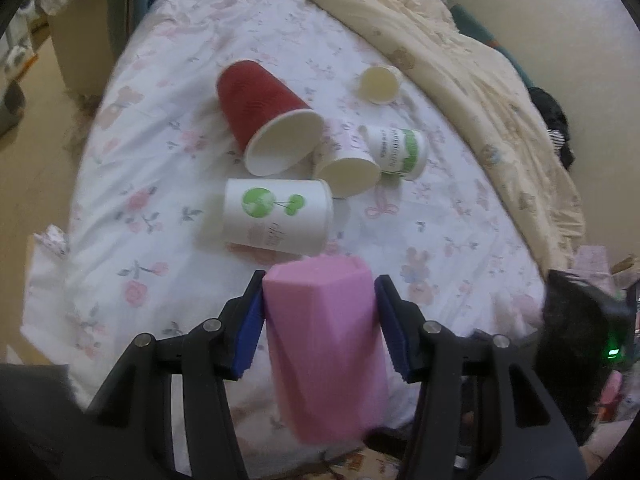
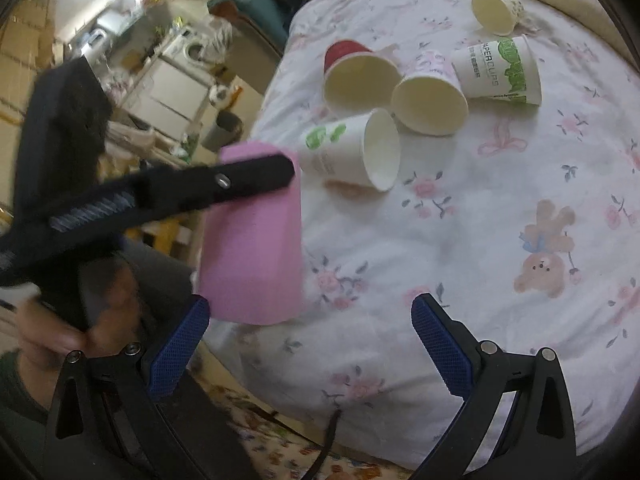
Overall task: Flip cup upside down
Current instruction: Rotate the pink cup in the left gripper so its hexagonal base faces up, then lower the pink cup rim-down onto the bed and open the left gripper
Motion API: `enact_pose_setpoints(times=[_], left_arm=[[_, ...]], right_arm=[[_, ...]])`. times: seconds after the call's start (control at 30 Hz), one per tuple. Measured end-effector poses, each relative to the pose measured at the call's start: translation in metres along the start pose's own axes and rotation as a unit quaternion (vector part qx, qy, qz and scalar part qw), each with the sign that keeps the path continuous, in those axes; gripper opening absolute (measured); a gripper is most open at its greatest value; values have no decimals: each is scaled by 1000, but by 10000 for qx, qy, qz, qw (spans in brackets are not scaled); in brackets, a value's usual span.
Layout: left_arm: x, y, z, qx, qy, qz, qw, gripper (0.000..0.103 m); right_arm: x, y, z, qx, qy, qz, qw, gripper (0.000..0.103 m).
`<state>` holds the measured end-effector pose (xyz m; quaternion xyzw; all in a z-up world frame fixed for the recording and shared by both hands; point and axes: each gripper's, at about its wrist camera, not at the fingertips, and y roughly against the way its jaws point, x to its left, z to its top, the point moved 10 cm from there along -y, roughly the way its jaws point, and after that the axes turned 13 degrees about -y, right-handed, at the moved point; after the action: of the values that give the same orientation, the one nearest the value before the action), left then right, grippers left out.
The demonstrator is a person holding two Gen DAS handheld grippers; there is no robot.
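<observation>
My left gripper (image 1: 320, 280) is shut on a pink faceted cup (image 1: 326, 344), held base up above the near edge of the bed. The same pink cup (image 2: 252, 240) shows in the right wrist view, with the left gripper's finger across it. My right gripper (image 2: 310, 306) is open and empty, low over the bed's near edge, to the right of the pink cup and apart from it.
Several paper cups lie on their sides on the floral sheet (image 1: 440, 216): a red one (image 1: 264, 116), one with a green tree print (image 1: 278, 214), a pink-patterned one (image 1: 348, 168), a green-lettered one (image 1: 398, 152) and a small one (image 1: 378, 84). A beige quilt (image 1: 460, 60) lies along the far right.
</observation>
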<state>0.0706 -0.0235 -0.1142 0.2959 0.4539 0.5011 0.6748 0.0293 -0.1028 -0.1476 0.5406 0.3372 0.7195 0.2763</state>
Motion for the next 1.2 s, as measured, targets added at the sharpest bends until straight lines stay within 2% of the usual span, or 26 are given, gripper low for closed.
enact_pose_setpoints(times=[0.1,0.23,0.37,0.47,0.6,0.77,0.87,0.97,1.2], left_arm=[[-3,3,2,-37,-45,-16,10000,49],[-9,6,3,-58,-93,-147,9998,48],[-21,8,1,-13,-134,-459,9989,48],[-25,11,1,-63,-345,-280,9990,48],[-22,10,2,-43,-400,-78,9992,48],[-30,7,11,-28,-651,248,9976,48],[-43,4,22,-72,-807,397,9959,48],[-54,-2,37,-154,-817,553,9950,48],[-71,-31,67,-316,-942,961,9904,48]], right_arm=[[-9,-3,-1,78,-117,-90,9999,103],[-30,-8,-1,116,-348,-474,9982,103],[-48,-9,1,137,-713,-600,9956,103],[-50,-4,3,91,-847,-483,9952,103],[-60,10,9,-219,-840,-772,9932,103],[-84,57,31,-1166,-1114,-1182,9798,103],[-108,82,38,-1577,-1583,-1330,9656,103],[-126,95,37,-1711,-1929,-1414,9558,103],[-135,110,29,-1798,-2152,-1265,9515,103]])
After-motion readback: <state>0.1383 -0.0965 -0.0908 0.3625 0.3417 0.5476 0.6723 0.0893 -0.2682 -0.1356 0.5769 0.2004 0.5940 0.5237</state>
